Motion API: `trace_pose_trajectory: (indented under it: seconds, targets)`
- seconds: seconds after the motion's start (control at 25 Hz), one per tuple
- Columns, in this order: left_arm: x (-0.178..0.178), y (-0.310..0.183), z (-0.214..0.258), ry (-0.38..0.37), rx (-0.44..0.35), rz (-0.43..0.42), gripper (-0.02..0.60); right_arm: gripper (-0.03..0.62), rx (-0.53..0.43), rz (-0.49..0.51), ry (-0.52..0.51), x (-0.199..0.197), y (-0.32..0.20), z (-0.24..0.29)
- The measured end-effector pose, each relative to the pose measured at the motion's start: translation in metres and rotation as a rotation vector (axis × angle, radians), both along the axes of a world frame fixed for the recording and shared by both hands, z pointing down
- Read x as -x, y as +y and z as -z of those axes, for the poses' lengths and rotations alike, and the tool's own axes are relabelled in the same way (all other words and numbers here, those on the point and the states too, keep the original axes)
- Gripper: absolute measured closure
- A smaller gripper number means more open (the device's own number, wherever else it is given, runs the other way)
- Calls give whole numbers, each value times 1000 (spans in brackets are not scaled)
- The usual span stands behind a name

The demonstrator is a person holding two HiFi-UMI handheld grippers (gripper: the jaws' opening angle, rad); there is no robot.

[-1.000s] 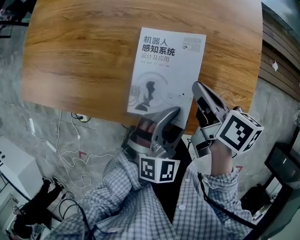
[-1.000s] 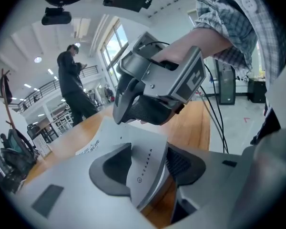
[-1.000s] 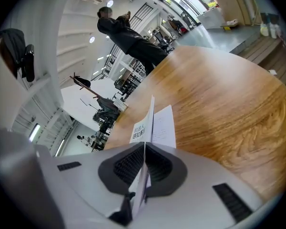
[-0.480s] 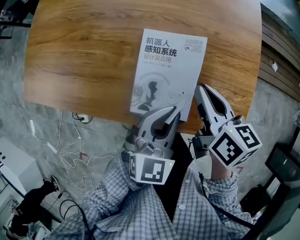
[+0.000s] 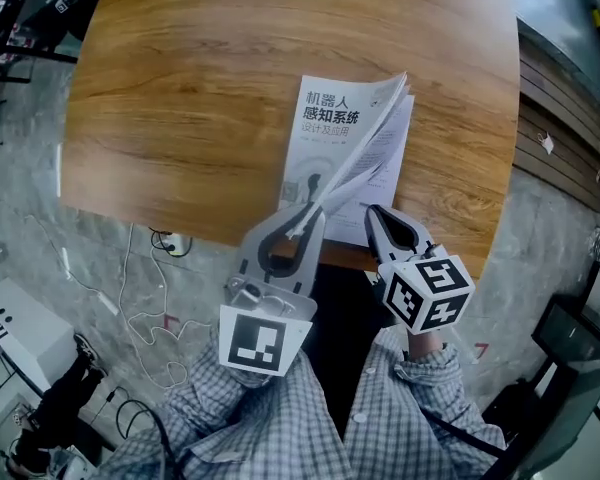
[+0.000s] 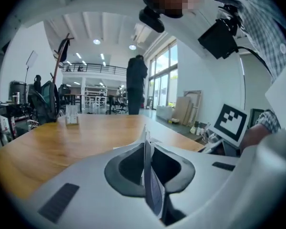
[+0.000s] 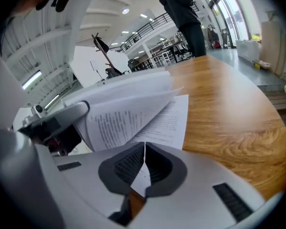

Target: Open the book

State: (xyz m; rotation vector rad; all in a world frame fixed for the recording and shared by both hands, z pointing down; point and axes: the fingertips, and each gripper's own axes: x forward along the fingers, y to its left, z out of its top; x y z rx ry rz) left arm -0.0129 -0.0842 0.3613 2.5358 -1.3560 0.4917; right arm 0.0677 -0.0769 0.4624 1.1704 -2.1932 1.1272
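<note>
Left gripper [image 5: 304, 218] has clamped on the book's [image 5: 325, 128] near corner and lifted cover and some pages off the worktop [image 5: 180, 88]; a second ago it lay shut. Right gripper [image 5: 379, 215], clenched, sits at the exposed page's corner. Opening has begun.

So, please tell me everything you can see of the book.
The book is a white paperback with dark printed title, lying on the wooden table close to the person's side. Its cover and some pages are lifted and fanned; the left tongs pinch the cover's corner, the right tongs seem shut on a lower page.
</note>
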Motion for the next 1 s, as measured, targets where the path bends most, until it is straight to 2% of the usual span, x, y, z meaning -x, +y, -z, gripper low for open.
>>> trace_pose_trajectory:
  seconds: [0.08, 0.12, 0.32, 0.44, 0.64, 0.8, 0.88, 1.0]
  targets:
    - [17, -3, 5, 93, 24, 100, 549, 570, 19, 16, 19, 5, 5, -9]
    - [25, -4, 8, 116, 28, 129, 549, 571, 27, 22, 30, 6, 6, -13]
    - [72, -10, 12, 117, 14, 202, 548, 571, 61, 30, 87, 5, 7, -27]
    - [106, -11, 7, 127, 28, 277, 548, 571, 75, 28, 92, 8, 7, -31]
    - [150, -13, -16, 221, 104, 429, 548, 571, 89, 22, 96, 9, 7, -32]
    - [180, -10, -39, 338, 169, 552, 548, 572, 89, 25, 109, 12, 7, -32]
    - [193, -8, -52, 401, 201, 596, 548, 572, 92, 22, 109, 13, 7, -31]
    - [205, -6, -69, 444, 254, 628, 546, 572, 97, 8, 103, 14, 6, -31]
